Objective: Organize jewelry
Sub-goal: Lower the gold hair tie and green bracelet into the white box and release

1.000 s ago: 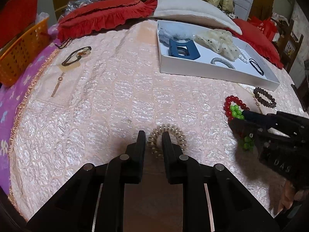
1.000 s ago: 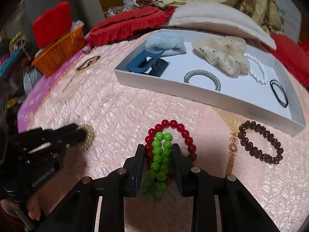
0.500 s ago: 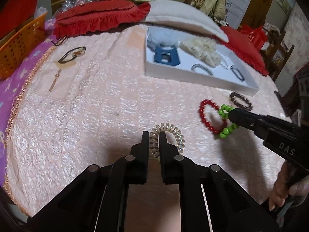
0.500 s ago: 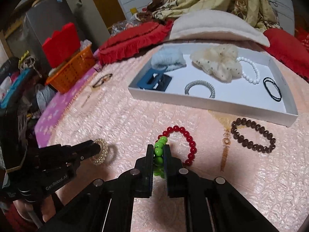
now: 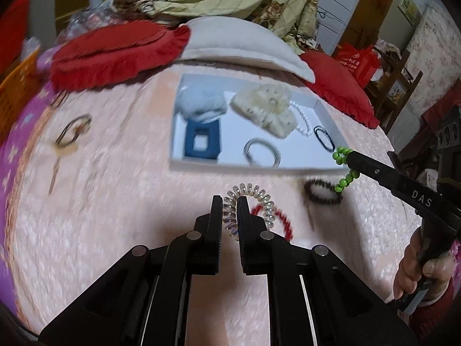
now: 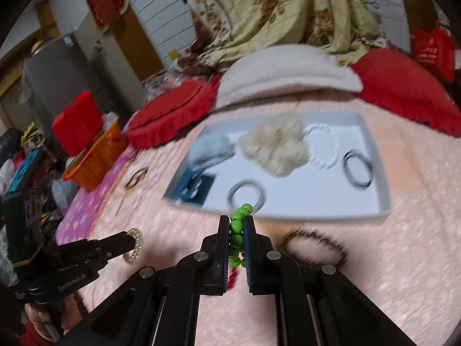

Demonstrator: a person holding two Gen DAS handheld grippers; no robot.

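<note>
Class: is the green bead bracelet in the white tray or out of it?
Out: the green bead bracelet hangs pinched in the right gripper, short of the white tray.

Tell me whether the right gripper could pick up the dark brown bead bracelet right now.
Probably not: the right gripper is shut on the green bead bracelet. The dark brown bead bracelet lies uncovered nearby.

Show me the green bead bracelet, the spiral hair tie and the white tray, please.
green bead bracelet [image 6: 236, 226]: right wrist view, bead between the fingers.
spiral hair tie [image 5: 260, 194]: left wrist view, top of its coil.
white tray [image 5: 230, 167]: left wrist view, near wall.
</note>
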